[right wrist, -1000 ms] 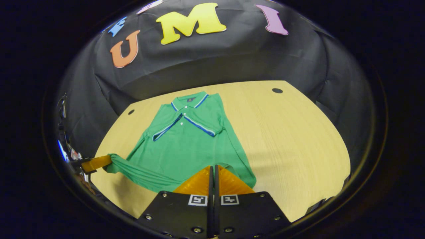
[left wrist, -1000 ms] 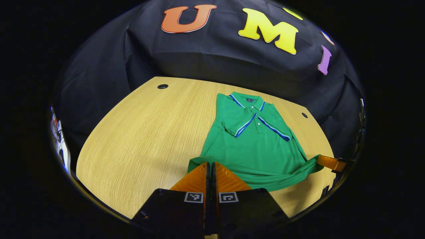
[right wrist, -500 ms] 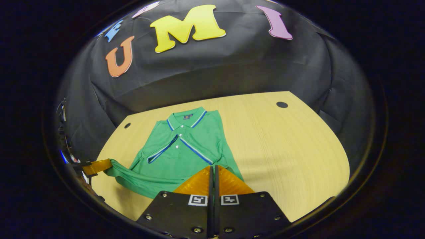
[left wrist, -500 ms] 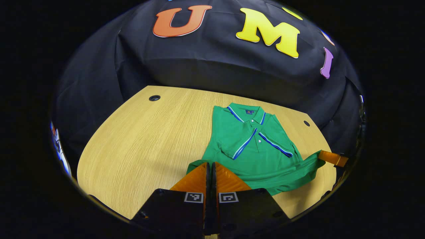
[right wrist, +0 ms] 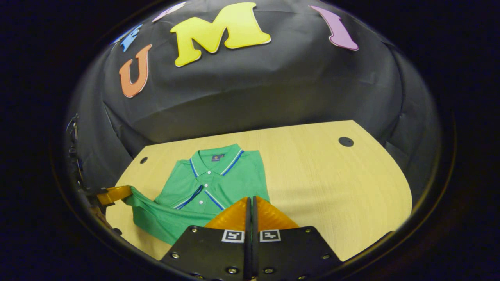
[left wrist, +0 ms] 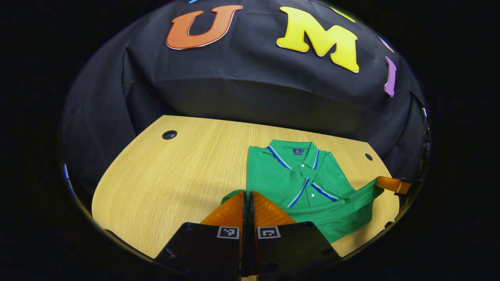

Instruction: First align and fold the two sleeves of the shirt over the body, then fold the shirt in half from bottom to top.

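Over the last second the hem (left wrist: 332, 210) has travelled up the shirt (left wrist: 291, 171): the raised band of cloth that crossed below the folded sleeves now lies over their lower ends, so less of the body shows. Judging from that, the sleeve folds are done and the bottom-to-top fold is roughly halfway, with the hem yet to reach the collar (right wrist: 214, 160).

The left gripper (left wrist: 247, 201), at bottom centre of the left gripper view, has its jaws closed on the hem's near corner. The right gripper (right wrist: 250, 207), at bottom centre of the right gripper view, has its jaws closed on the other corner, and it appears again at the right edge of the left gripper view, with the hem stretched taut between the two.

The shirt lies on the worktop (left wrist: 175, 175), right of centre in the left gripper view and lower left in the right gripper view. It is a green knit polo, soft and matte, with blue-and-white striped trim on collar and cuffs and small pale buttons. The worktop is pale wood with fine straight grain, rounded edges and dark round holes (left wrist: 169, 135).
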Available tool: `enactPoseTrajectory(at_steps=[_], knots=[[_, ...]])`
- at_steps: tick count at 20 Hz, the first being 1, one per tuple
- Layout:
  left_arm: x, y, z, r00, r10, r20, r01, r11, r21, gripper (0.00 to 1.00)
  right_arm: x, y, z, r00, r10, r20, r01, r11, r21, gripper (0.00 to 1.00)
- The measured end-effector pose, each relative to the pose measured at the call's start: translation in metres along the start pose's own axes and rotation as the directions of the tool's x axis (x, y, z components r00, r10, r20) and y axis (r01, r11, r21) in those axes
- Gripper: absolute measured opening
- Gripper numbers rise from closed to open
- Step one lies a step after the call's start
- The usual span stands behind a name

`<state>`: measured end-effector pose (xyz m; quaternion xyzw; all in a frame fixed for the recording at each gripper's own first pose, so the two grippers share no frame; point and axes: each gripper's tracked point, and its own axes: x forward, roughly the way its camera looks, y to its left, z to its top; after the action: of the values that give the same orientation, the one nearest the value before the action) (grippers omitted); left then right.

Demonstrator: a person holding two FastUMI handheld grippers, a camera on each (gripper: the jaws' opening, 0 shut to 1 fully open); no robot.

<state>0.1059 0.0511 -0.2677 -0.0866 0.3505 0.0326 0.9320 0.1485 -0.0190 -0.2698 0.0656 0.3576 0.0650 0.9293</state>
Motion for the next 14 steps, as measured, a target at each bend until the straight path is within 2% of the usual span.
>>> enactPoseTrajectory(at_steps=[14], knots=[[0.101, 0.013, 0.066, 0.999, 0.019, 0.05, -0.019, 1.0, 0.001, 0.03, 0.094, -0.01, 0.063, 0.999, 0.001, 0.045, -0.001, 1.0, 0.008, 0.0]])
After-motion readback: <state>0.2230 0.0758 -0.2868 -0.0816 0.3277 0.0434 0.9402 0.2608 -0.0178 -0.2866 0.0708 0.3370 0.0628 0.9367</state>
